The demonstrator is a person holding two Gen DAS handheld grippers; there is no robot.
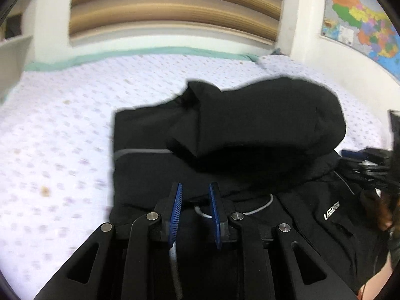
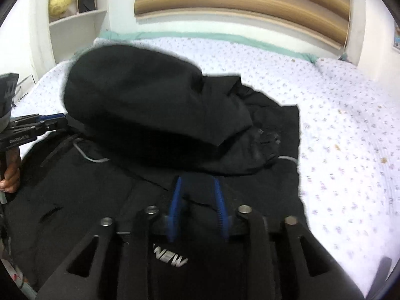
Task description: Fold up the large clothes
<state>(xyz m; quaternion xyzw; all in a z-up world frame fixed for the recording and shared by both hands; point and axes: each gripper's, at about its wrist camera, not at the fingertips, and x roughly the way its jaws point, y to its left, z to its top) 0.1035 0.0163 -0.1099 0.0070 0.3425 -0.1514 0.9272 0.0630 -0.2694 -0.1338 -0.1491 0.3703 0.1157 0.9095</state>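
Black jacket (image 1: 225,150) lies on the bed (image 1: 62,125), hood (image 2: 150,105) piled on its far part. Left gripper (image 1: 195,208) and right gripper (image 2: 197,200) — both with fingers apart, empty — hover over its near part; jacket runs near-to-far, the left gripper by the white drawcord (image 1: 260,208).

Both wrist views close, low, facing headboard (image 1: 175,12), sharing jacket (image 1: 250,125)

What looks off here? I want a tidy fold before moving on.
The black jacket lies bunched on the bed sheet: its hood is flopped over the body in a puffy mound, not flat. A grey drawcord loops loose at the collar. The sheet has a few small brownish spots.
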